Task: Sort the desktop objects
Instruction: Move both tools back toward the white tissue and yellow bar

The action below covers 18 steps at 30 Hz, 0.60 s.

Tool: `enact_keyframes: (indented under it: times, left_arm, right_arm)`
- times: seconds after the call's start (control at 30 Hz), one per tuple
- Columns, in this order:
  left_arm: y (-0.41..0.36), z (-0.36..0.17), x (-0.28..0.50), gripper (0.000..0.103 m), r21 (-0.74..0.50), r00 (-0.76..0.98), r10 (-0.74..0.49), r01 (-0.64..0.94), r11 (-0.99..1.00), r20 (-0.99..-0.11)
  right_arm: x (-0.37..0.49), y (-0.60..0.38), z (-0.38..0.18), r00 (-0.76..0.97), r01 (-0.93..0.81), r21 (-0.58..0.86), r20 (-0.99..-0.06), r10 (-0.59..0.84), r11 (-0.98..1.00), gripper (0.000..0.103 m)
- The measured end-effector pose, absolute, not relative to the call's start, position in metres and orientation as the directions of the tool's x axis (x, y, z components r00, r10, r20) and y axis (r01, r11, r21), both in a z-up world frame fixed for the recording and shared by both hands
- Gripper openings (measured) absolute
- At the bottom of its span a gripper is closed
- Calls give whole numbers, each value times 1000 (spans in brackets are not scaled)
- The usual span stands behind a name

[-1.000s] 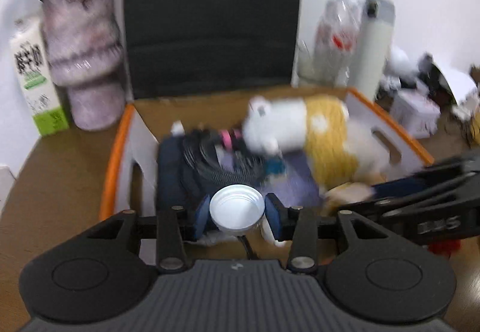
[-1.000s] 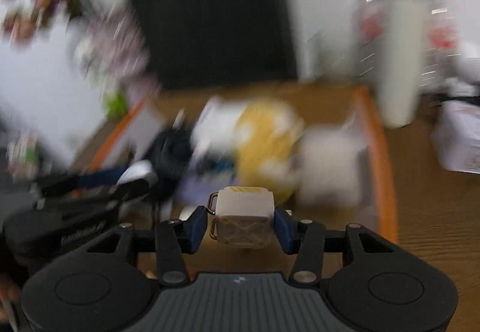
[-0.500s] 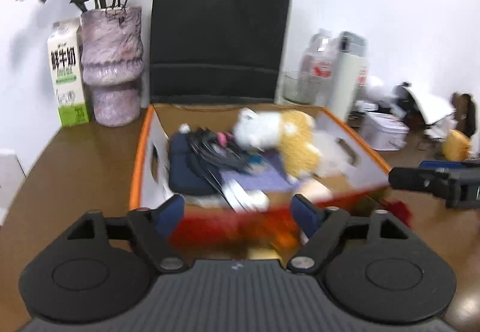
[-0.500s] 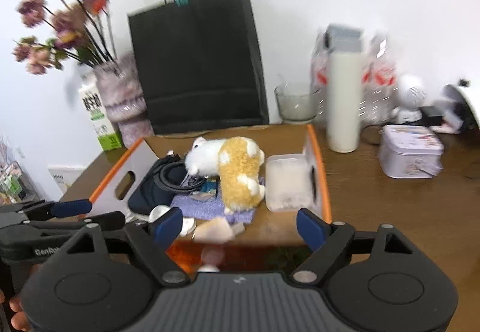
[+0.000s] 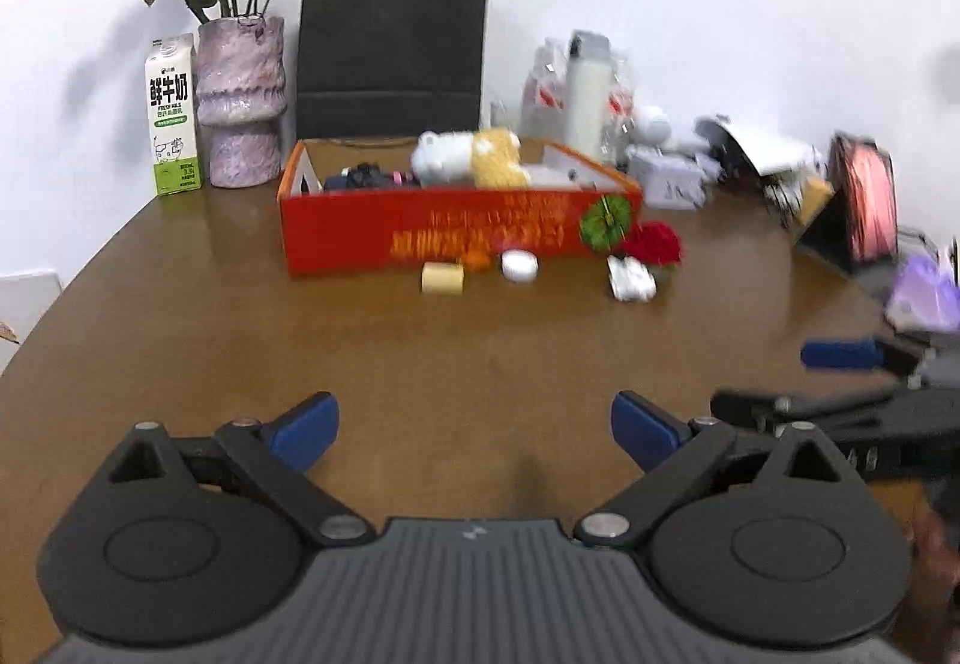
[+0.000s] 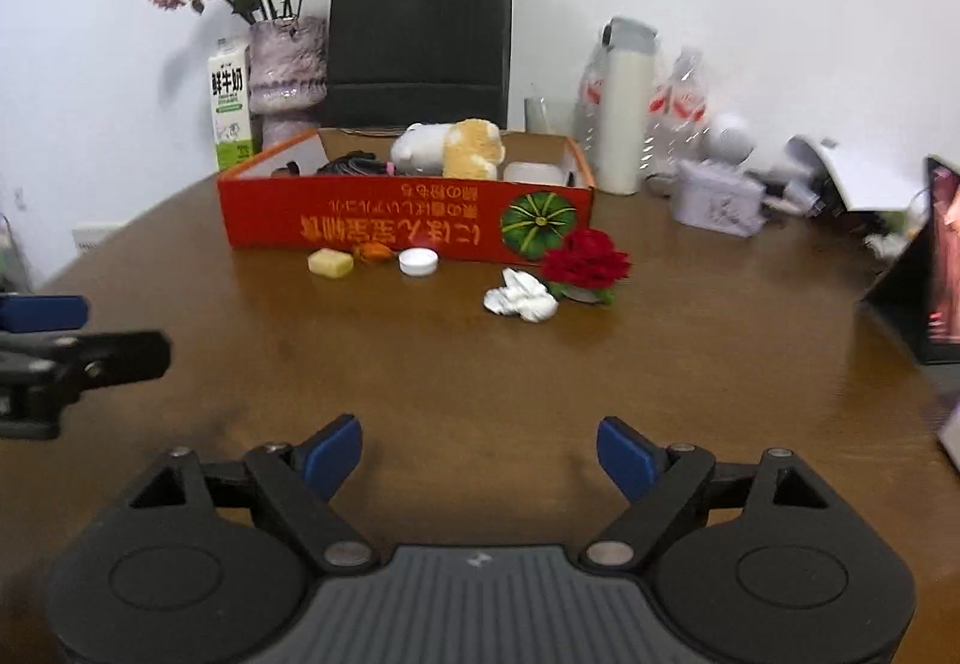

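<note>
Red box (image 6: 384, 226), perhaps crumpled tissue (image 6: 521, 302) nearby

Box (image 6: 384, 220): red, orange lettering, green pumpkin print. Counter (image 6: 480, 364): brown wood grain. Bag (image 6: 420, 33): black. Vase (image 6: 288, 63): mottled purple. At box's 5 o'clock, flower (image 6: 585, 259): red.

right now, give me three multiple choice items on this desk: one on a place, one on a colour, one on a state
1. Where is the white cap?
A. inside the box
B. on the table in front of the box
C. between gripper fingers

2. What colour is the box's front wall?
A. red
B. blue
C. green

3. How is the right gripper?
A. shut on a cube
B. shut, empty
C. open, empty

Answers: 1 B, the cap lies on the wood by the box's front wall. 2 A, the wall is red with orange print. 3 C, its jaws stand wide apart, opening, with only table between them.
</note>
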<state>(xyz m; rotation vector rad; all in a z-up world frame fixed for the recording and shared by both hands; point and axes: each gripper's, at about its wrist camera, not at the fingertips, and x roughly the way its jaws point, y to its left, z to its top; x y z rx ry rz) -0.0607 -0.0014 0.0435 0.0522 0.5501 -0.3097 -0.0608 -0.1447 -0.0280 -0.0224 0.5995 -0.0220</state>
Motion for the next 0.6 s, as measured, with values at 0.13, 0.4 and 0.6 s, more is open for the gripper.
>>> enact_keyframes:
  times: [0.13,0.4,0.6]
  left_arm:
    - [-1,36,-77,102,1,810,-223,266,964,-543]
    - [-10,33,-66,102,5,801,-209,256,967,-561]
    - [-16,41,-35,102,-13,829,-173,197,980,-532]
  right_arm:
    - [-73,-138,-33,827,-27,8,-561,27,1000,89]
    - [-78,-127,-39,824,-59,-23,-565,36,998,89]
    - [-53,-153,-22,840,-36,13,-541,37,999,89]
